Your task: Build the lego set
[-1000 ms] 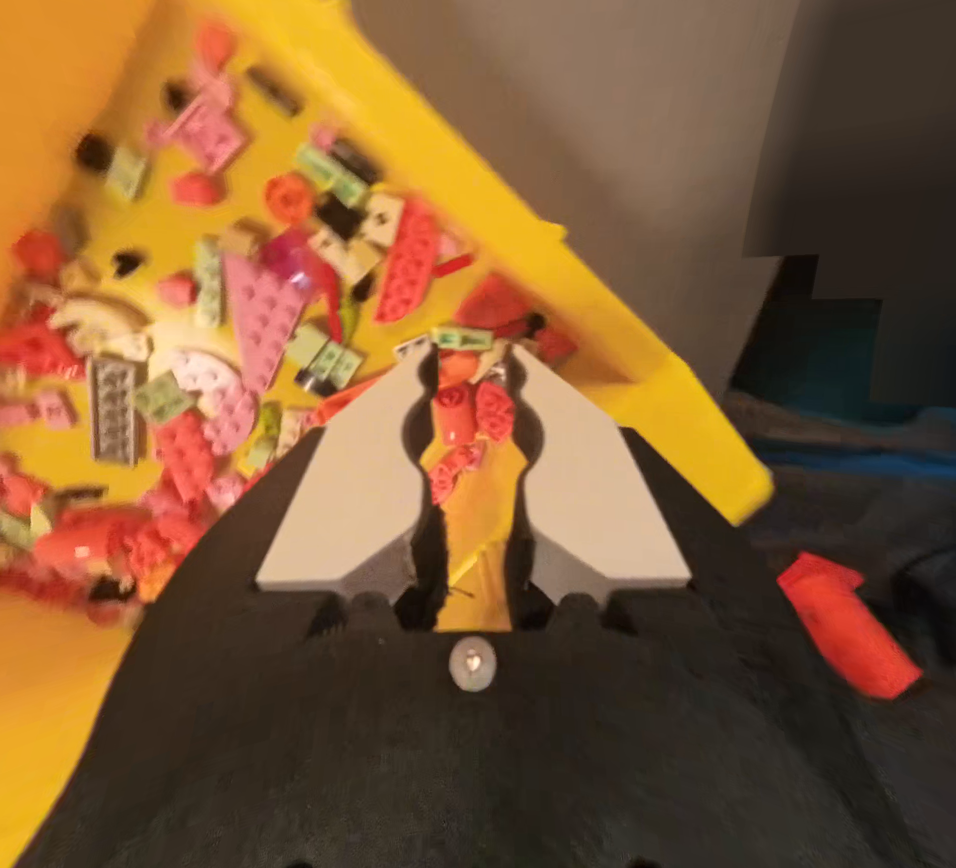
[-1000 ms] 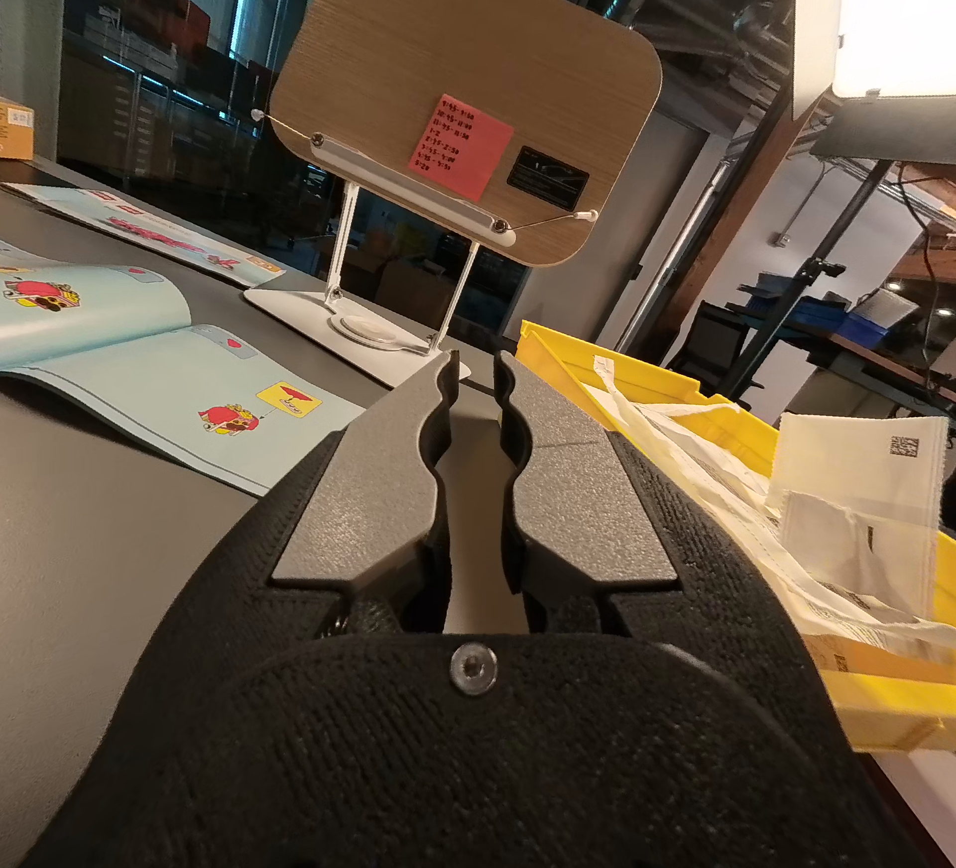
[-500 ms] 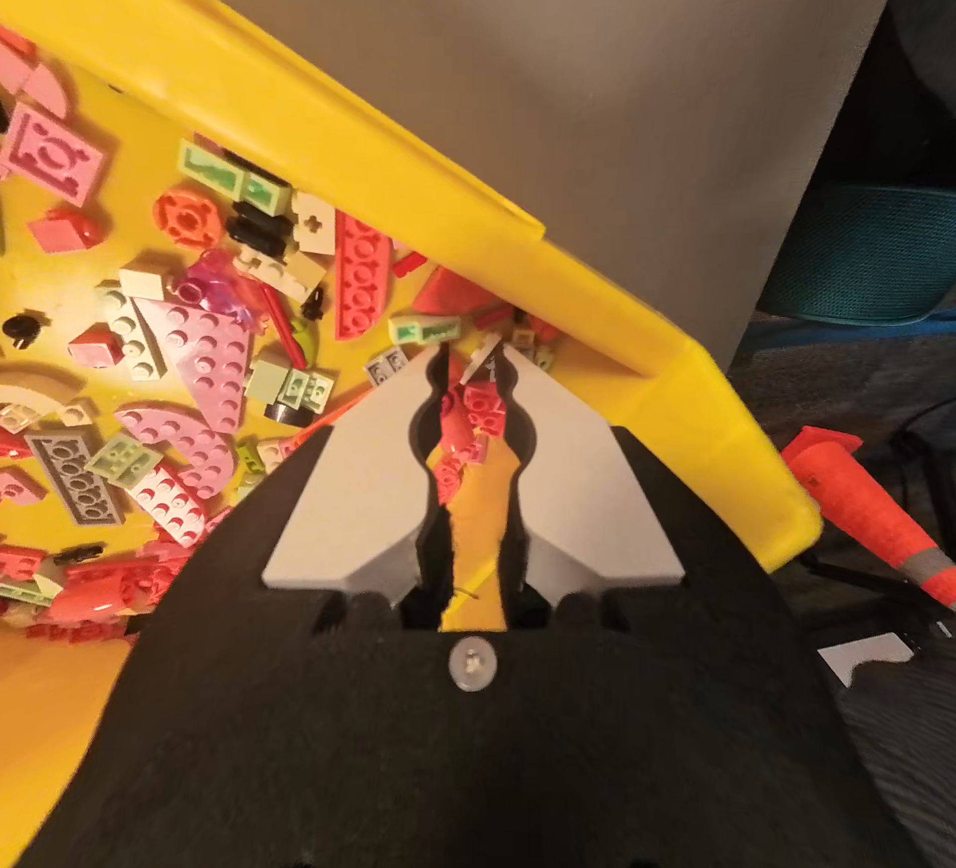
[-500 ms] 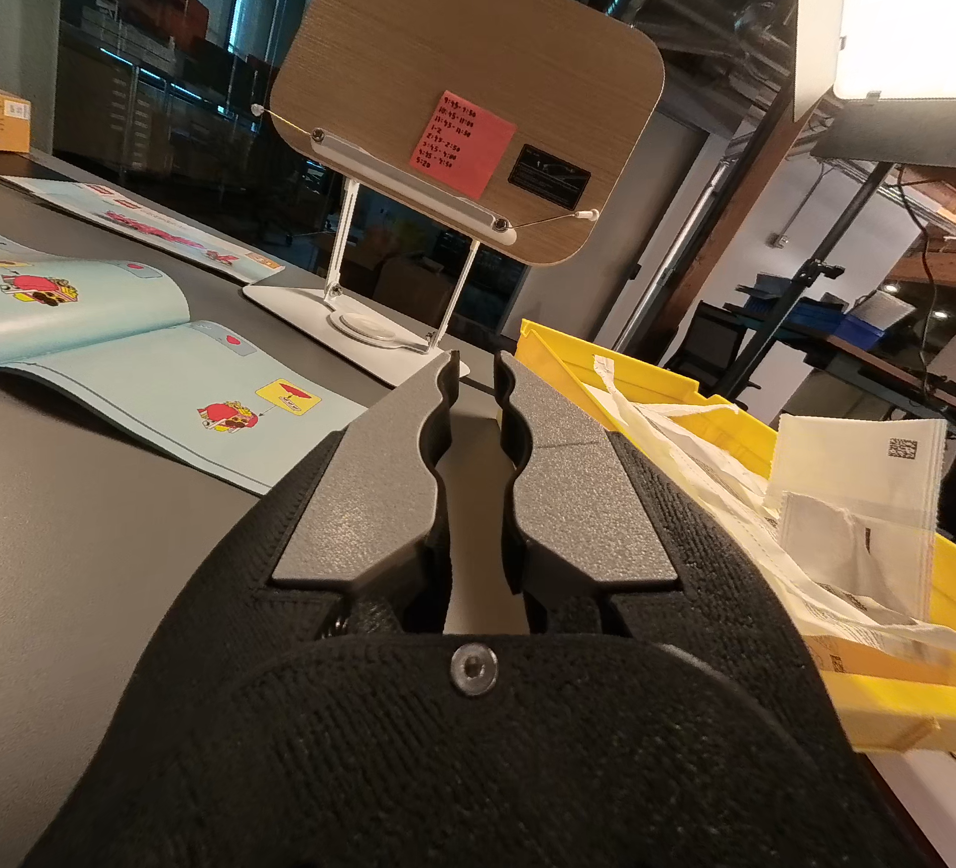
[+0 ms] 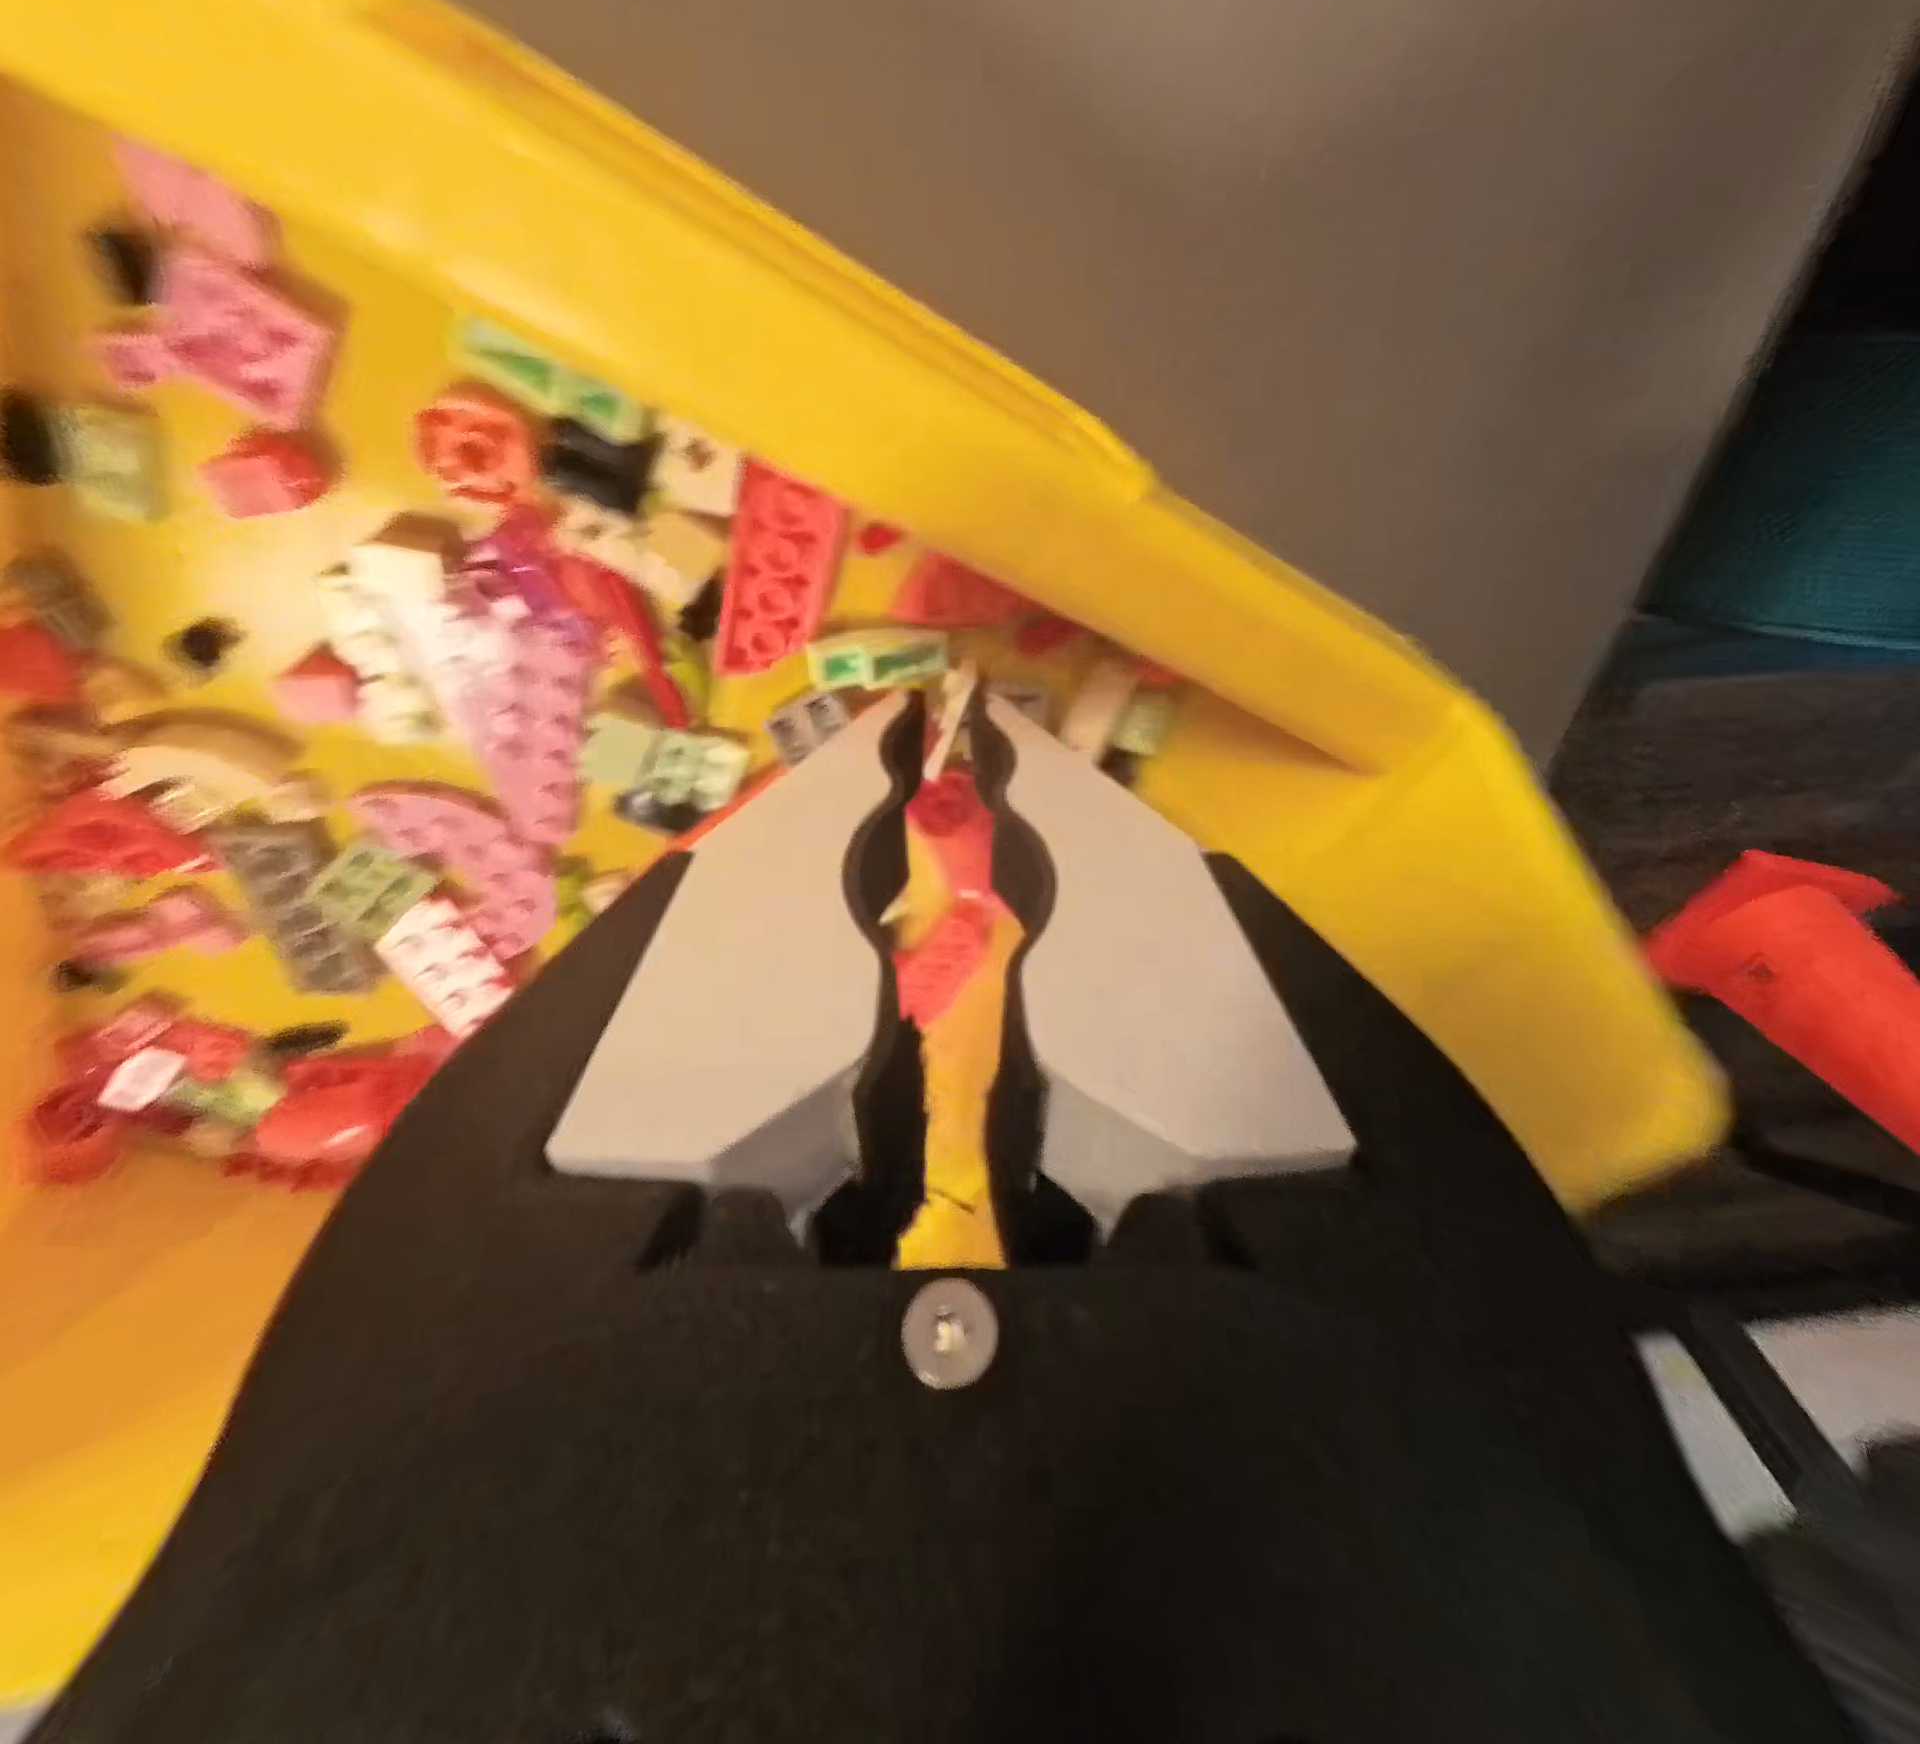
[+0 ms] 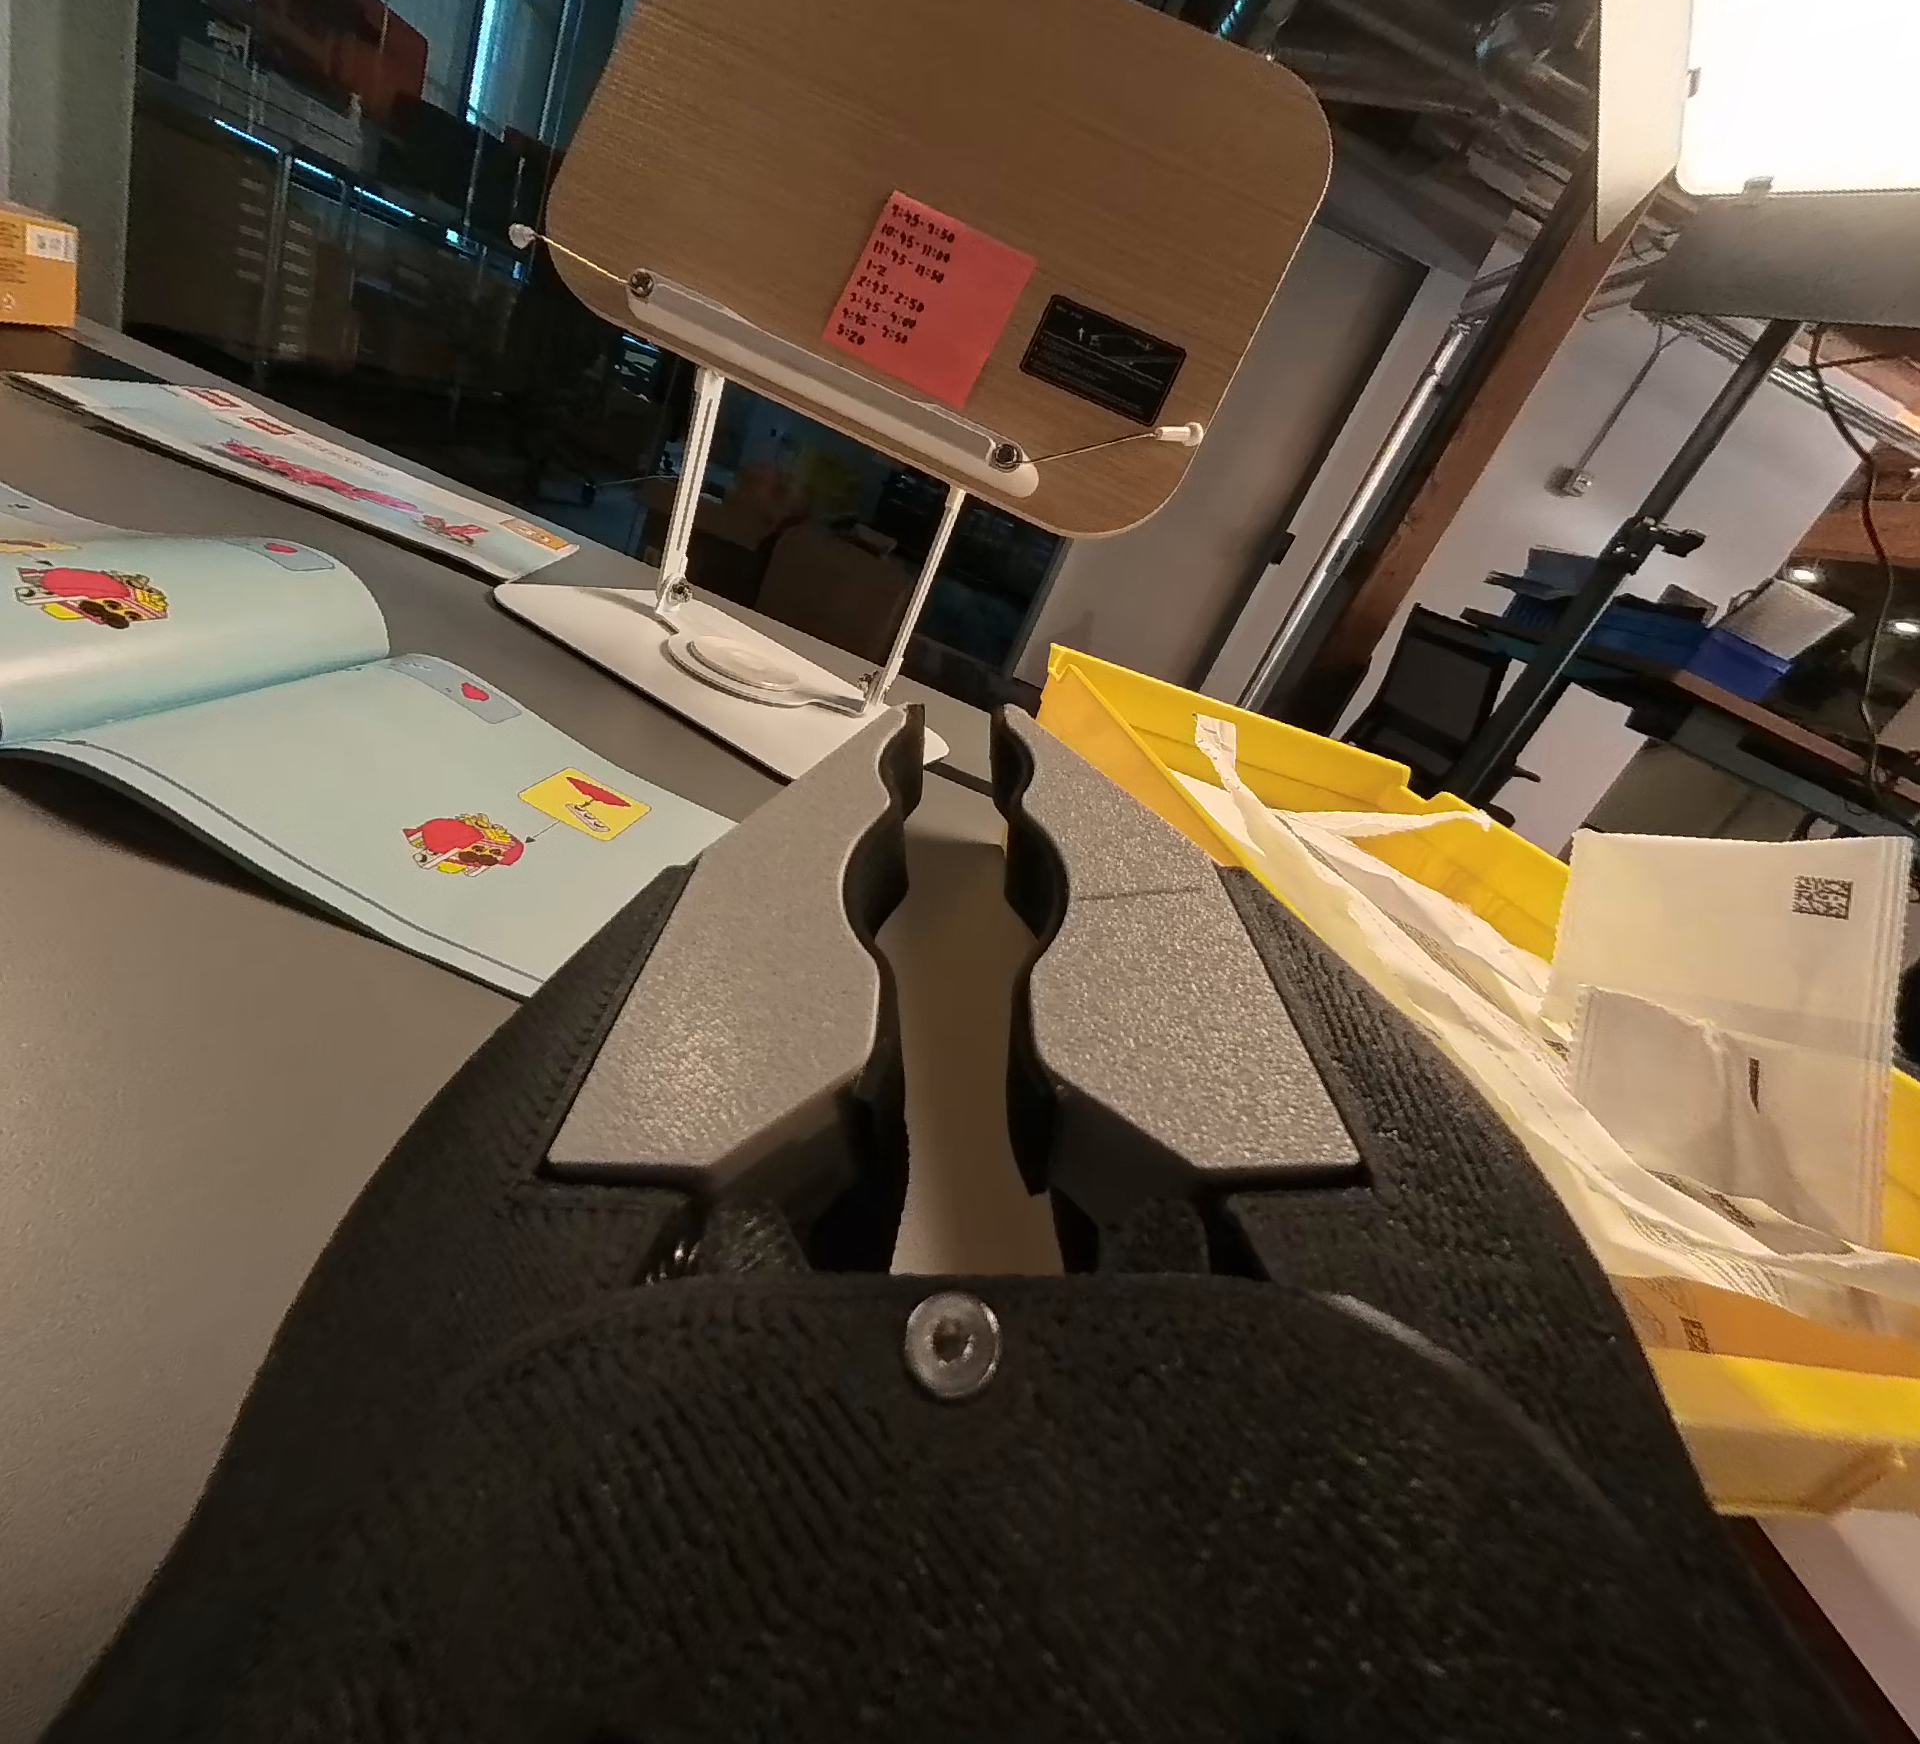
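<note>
Only the left wrist view shows the yellow plastic bin (image 5: 727, 260) of loose toy bricks (image 5: 499, 676); there the left gripper (image 5: 943, 707) is pinched on a thin white sliver piece (image 5: 951, 718) near the bin's corner. Only the right wrist view shows the dark bench (image 6: 208, 1071), a pale-blue open booklet (image 6: 312, 759) and a wooden book stand (image 6: 935, 188); the right gripper (image 6: 954, 728) is narrowly parted, bare.

Handwritten lines on pink sticky note (image 6: 928, 297) on wooden book stand (image 6: 935, 188); square code on white paper bag (image 6: 1725, 998).
</note>
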### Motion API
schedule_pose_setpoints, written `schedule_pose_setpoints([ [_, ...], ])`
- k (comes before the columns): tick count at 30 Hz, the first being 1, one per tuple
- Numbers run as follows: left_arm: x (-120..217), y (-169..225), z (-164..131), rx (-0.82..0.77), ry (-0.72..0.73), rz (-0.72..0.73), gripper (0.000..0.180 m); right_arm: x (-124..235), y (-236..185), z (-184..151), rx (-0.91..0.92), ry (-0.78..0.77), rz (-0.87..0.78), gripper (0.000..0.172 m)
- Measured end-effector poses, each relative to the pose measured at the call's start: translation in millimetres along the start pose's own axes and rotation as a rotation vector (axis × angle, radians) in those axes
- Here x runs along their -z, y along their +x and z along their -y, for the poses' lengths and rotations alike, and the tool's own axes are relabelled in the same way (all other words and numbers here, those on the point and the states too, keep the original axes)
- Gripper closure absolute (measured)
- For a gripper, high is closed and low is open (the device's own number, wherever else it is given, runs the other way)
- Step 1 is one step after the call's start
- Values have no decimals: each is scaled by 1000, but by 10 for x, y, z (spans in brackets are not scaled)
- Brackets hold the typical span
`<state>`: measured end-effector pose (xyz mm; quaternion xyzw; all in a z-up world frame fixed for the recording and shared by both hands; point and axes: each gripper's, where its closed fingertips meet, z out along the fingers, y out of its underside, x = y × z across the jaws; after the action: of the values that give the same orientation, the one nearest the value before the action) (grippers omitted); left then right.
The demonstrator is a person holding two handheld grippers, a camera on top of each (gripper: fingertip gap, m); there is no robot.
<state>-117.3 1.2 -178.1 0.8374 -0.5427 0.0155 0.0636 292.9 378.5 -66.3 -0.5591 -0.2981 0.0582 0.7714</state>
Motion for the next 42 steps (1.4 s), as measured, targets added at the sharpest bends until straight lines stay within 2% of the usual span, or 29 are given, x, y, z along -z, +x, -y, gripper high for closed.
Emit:
schedule_pose_setpoints([
  [2,13,-173,-56,12,-7,100,177,0,0,1,-2,1,1,161],
  [8,118,-98,11,108,161,-11,176,2,-3,4,-5,3,4,162],
  [10,158,-129,-1,137,190,1,176,2,-4,4,-5,3,5,162],
  [13,177,-173,-82,191,180,12,176,2,-5,4,-6,4,6,162],
  [26,-6,-175,-10,243,170,-20,170,3,-12,5,-5,5,9,162],
  [33,-4,-201,0,279,171,3,175,5,-8,8,-11,7,11,162],
  [36,45,-300,-16,305,177,101,175,6,-6,10,-16,9,11,162],
  [38,196,-382,18,350,237,187,175,9,-5,13,-18,10,10,162],
  [42,878,-549,162,459,477,486,175,14,-11,20,-26,13,16,162],
])
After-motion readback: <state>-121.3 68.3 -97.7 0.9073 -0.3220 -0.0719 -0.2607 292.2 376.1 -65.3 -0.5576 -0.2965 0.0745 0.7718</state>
